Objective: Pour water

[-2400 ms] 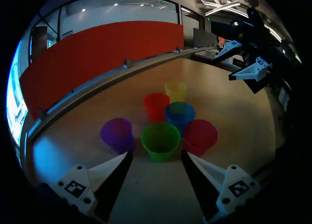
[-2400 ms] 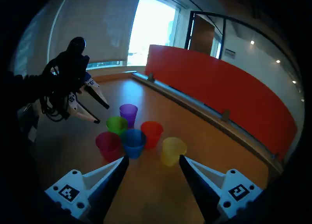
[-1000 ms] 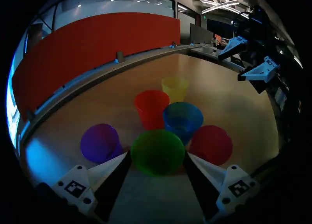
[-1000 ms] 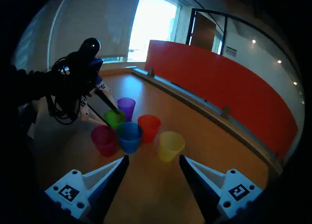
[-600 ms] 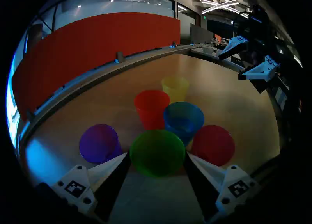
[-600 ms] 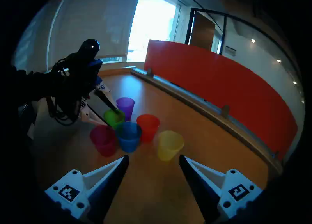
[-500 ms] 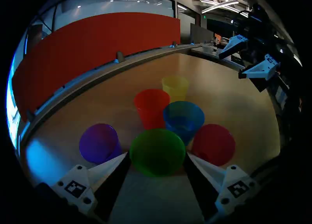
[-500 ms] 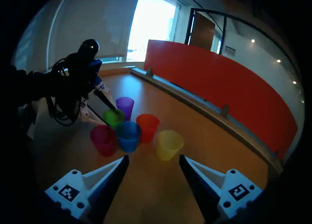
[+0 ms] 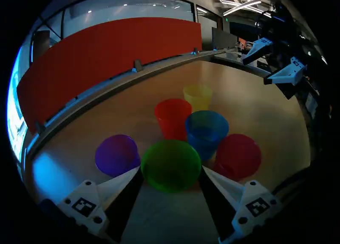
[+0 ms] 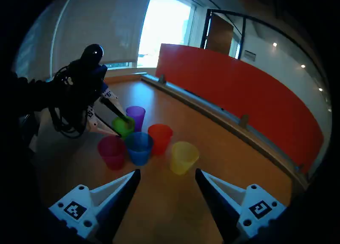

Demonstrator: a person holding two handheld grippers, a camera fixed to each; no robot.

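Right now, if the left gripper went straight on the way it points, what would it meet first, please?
Most likely the green cup, which sits between the open fingers of the left gripper; the blue cup stands just behind it.

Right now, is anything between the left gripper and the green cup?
Nothing visible does. The green cup already sits between the fingers of the open left gripper. The purple cup and the dark red cup stand close outside those fingers.

left gripper (image 9: 169, 169) sits low with its 2 fingers spread wide and tipped downward, while the right gripper (image 10: 166, 171) hangs higher and well apart from it, fingers just as wide
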